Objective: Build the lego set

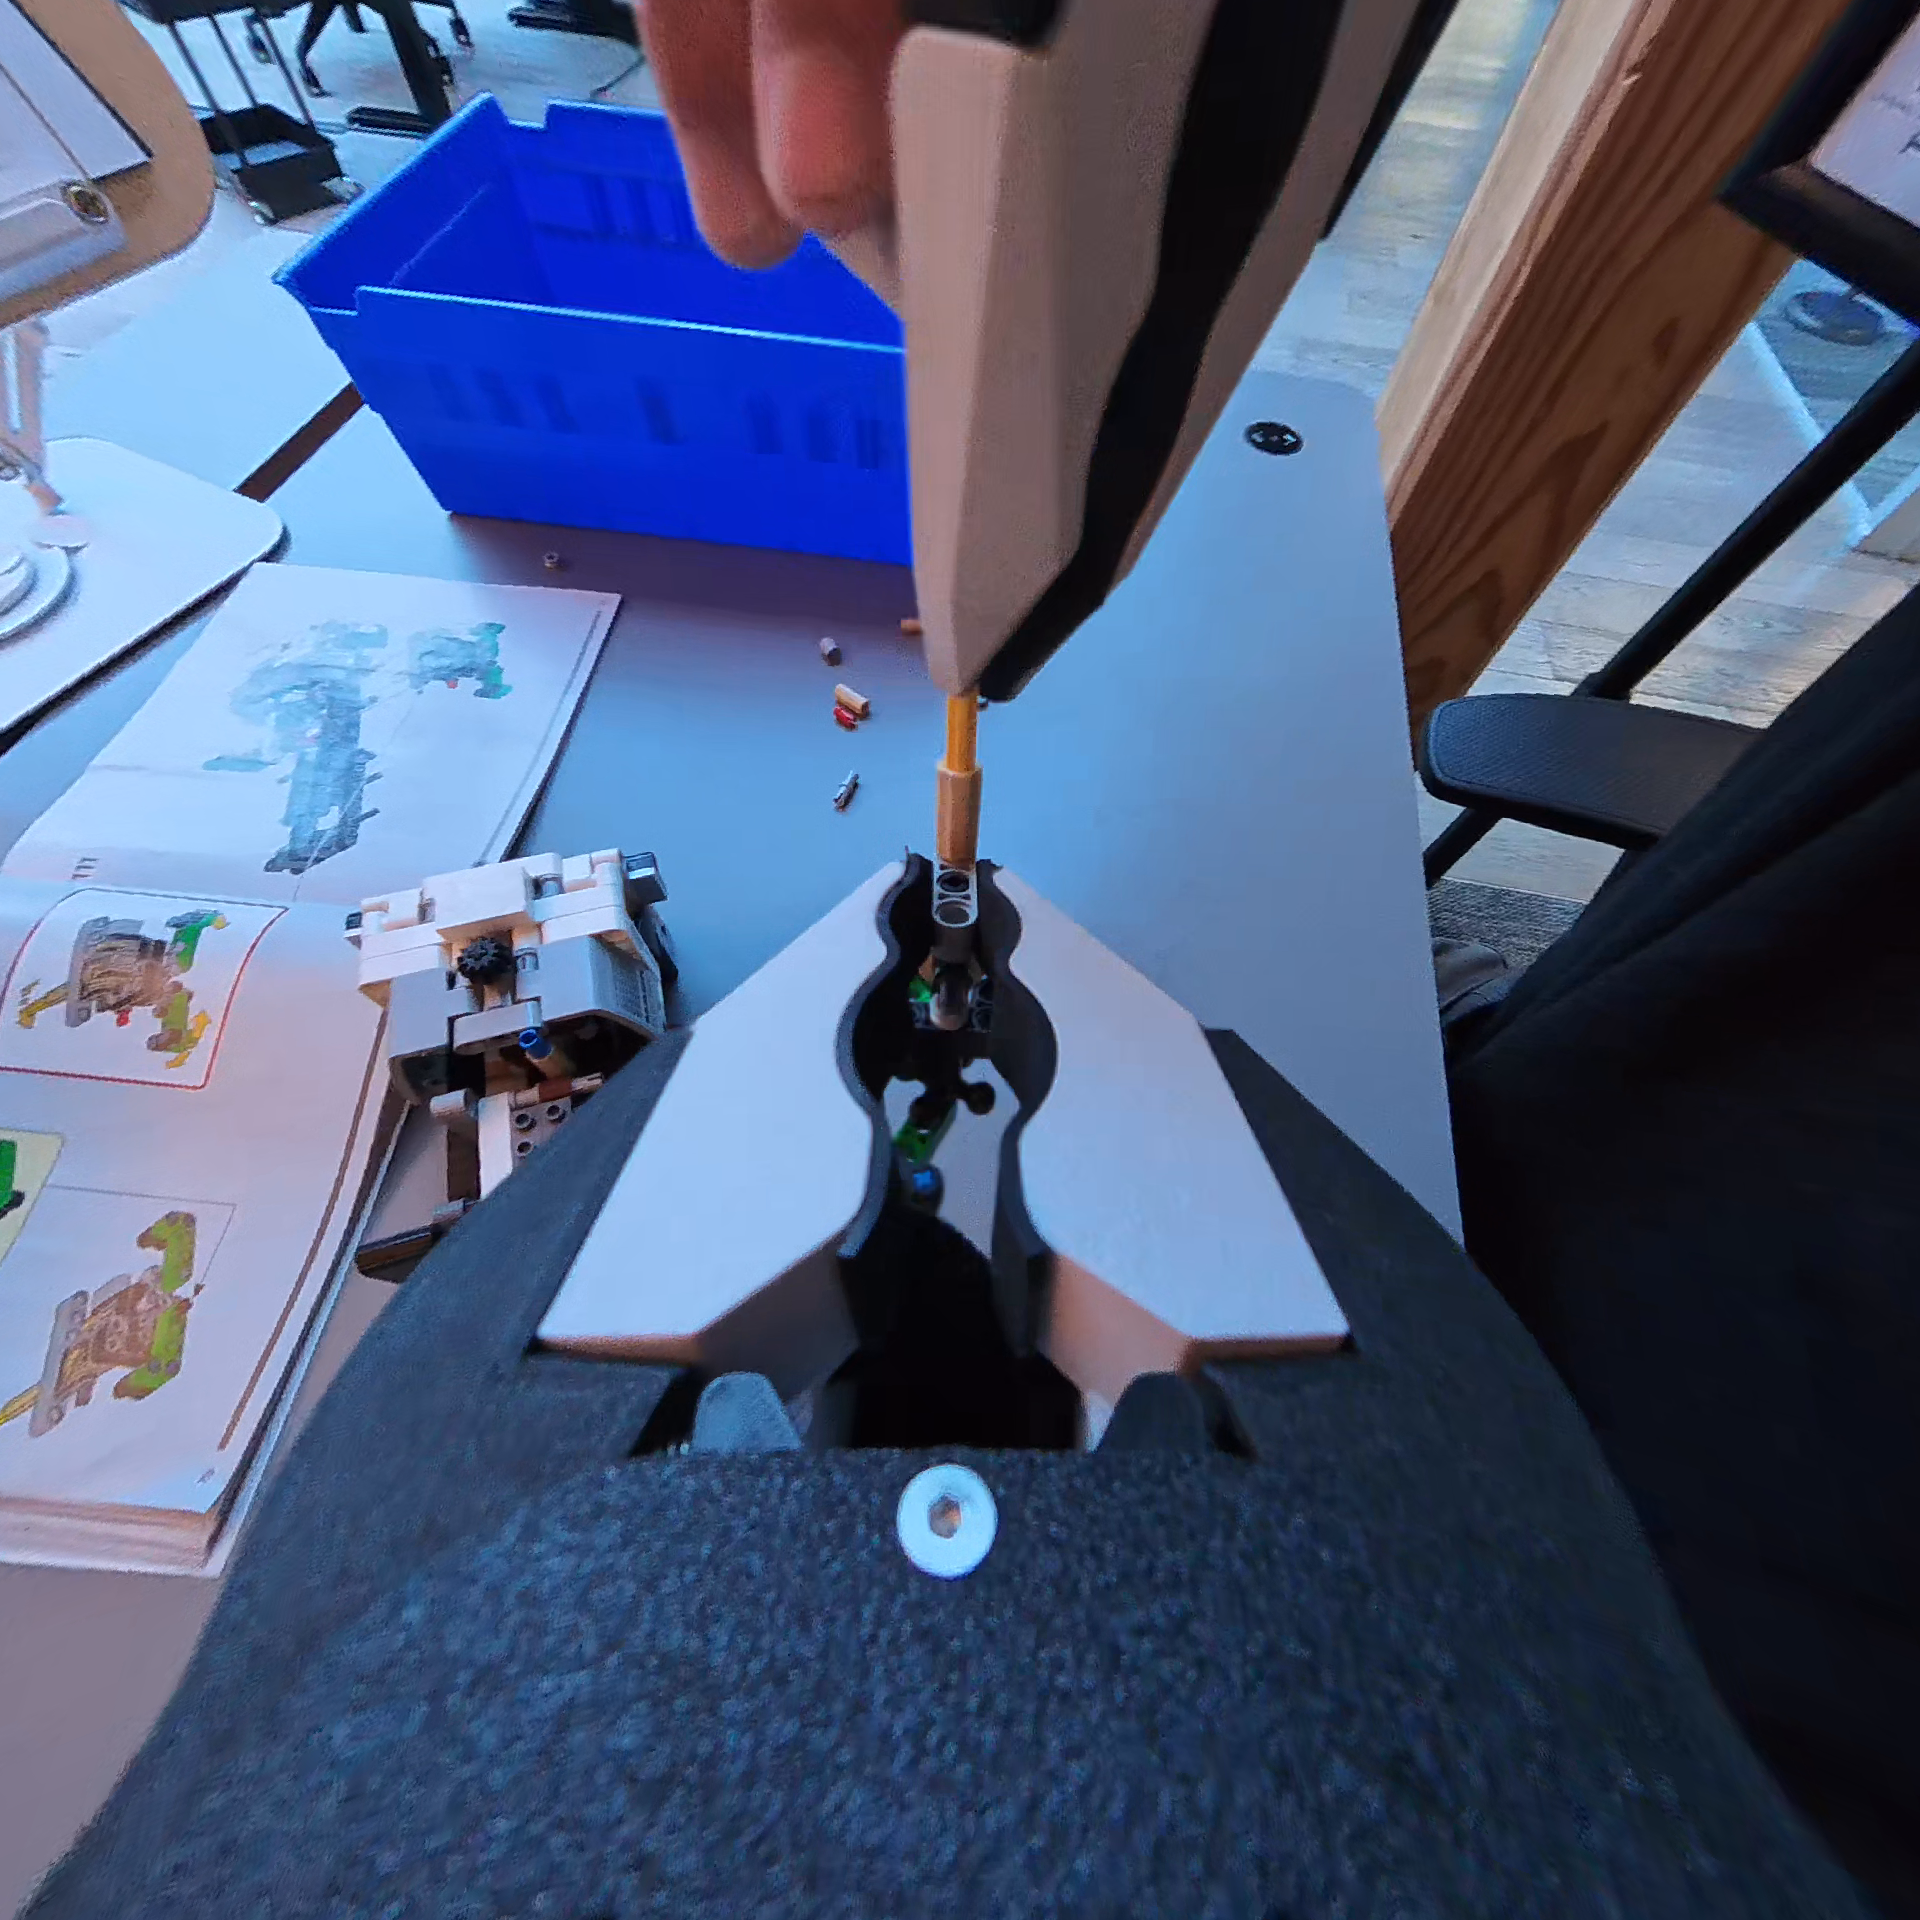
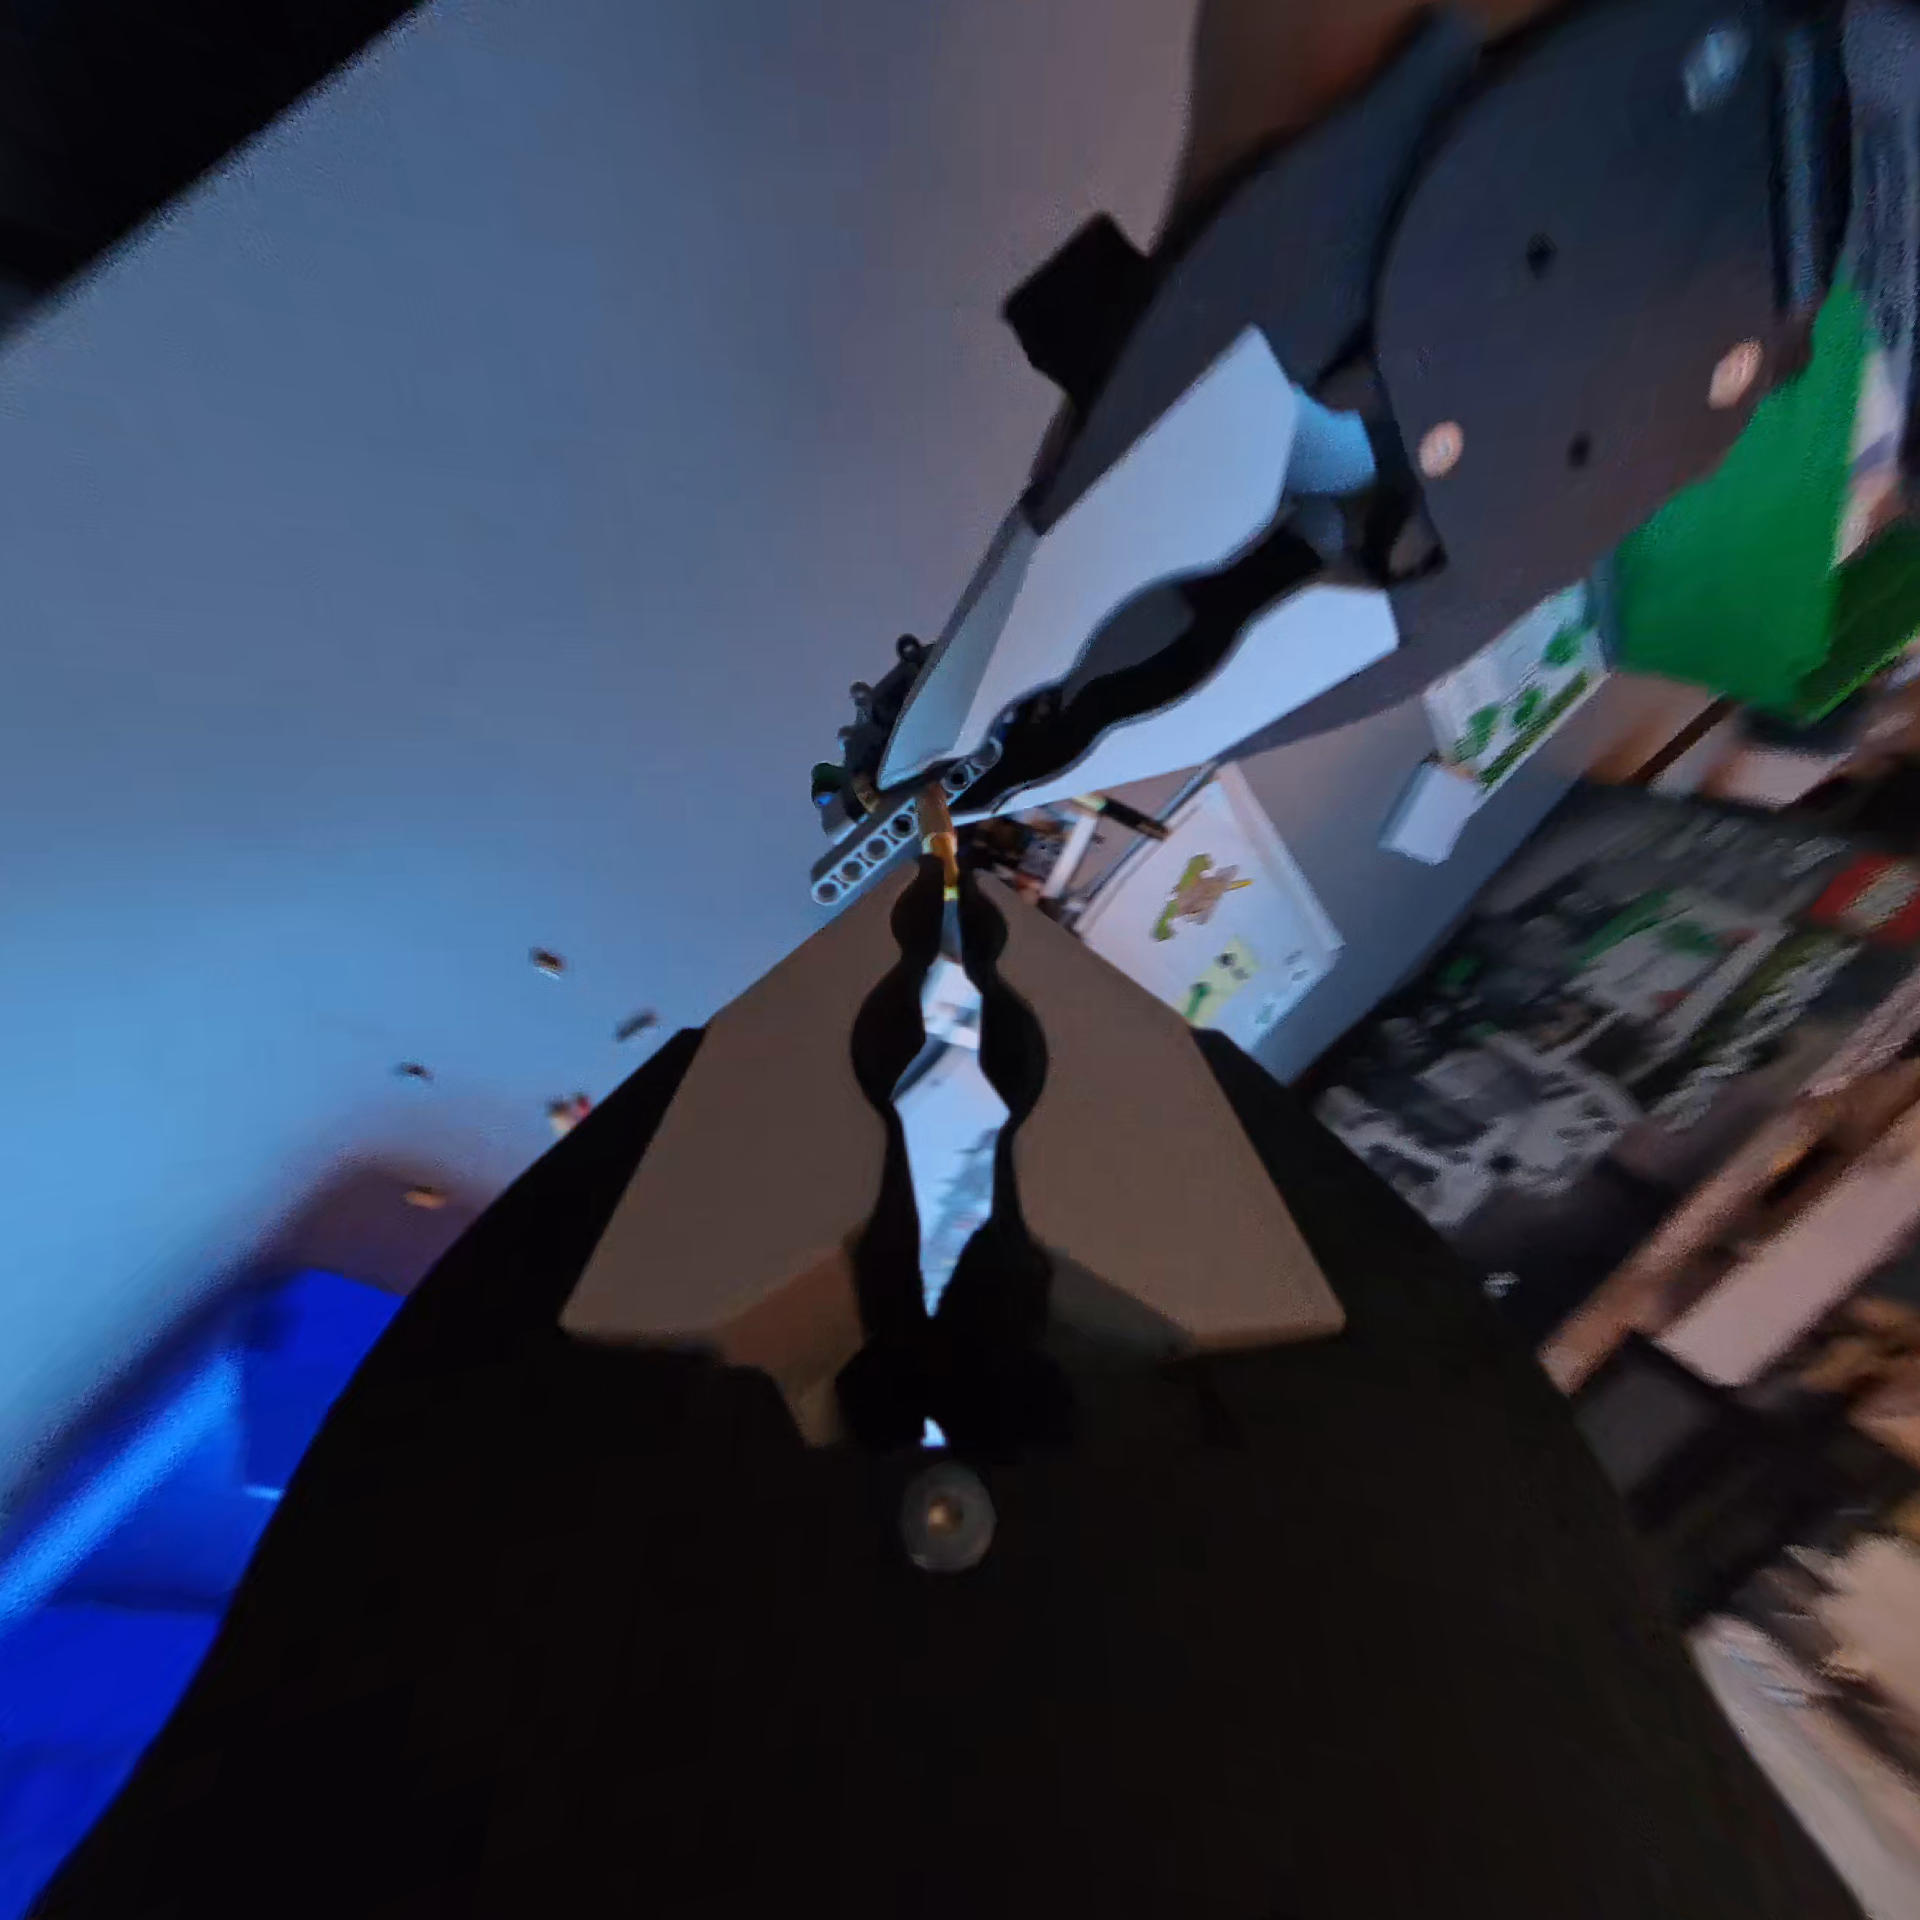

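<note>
In the left wrist view my left gripper [image 1: 951,873] is shut on a small lego sub-assembly [image 1: 954,904], a grey holed beam with black and green parts between the fingers. My right gripper [image 1: 966,681] comes down from above, shut on a yellow axle with a tan sleeve [image 1: 960,774]. The axle's lower end touches the top of the grey beam. In the blurred right wrist view my right gripper [image 2: 940,883] pinches the axle [image 2: 935,831] against the grey beam [image 2: 862,862], which the left gripper [image 2: 935,774] holds.
A blue bin [image 1: 623,343] stands at the back of the grey table. An open instruction booklet [image 1: 208,1039] lies at the left, with a white and grey partial build [image 1: 520,966] beside it. Several loose small pieces [image 1: 850,707] lie behind the grippers. A black chair [image 1: 1558,769] is at the right.
</note>
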A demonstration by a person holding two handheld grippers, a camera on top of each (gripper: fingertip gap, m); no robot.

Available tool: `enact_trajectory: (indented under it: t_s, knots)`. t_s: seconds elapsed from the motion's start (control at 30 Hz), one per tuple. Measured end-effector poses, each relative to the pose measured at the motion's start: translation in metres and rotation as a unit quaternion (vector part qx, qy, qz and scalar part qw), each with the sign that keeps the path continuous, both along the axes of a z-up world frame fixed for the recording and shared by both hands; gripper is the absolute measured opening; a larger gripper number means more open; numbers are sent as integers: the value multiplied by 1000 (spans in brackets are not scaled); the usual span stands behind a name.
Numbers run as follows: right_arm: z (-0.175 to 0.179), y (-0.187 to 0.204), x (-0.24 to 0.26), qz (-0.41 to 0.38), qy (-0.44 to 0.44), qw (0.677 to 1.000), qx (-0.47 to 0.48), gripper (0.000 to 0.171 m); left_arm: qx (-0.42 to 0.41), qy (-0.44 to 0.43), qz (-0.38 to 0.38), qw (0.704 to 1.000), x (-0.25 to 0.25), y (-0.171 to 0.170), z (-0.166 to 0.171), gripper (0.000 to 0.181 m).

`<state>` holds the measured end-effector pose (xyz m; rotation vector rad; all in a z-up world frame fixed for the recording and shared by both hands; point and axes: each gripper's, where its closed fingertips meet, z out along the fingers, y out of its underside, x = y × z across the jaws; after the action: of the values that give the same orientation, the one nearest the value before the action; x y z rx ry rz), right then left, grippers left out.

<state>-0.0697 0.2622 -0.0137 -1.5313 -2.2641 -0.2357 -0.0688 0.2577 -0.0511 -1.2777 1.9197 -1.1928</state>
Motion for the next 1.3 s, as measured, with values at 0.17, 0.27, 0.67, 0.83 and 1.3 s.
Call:
enact_trajectory:
  t_s: [0.17, 0.27, 0.67, 0.83, 1.3]
  knots:
    - [4, 5, 2, -18, -7, 999, 27, 2, -37, -5, -19, 999, -1, 2, 4, 5]
    - [17, 10, 0, -115, 106, 987, -25, 8, -79, -20, -14, 997, -2, 6, 12, 5]
    - [-17, -5, -20, -236, 682, 627, -293, 58, -379, -140, -29, 914, -35, 33, 65, 4]
    - [-9, 9, -23, -225, 737, 578, -268, 33, -389, -143, -32, 910, -30, 33, 65, 4]
    - [-34, 47, 12, -417, 640, 635, 114, 14, -197, -177, 172, 949, 0, 70, 37, 4]
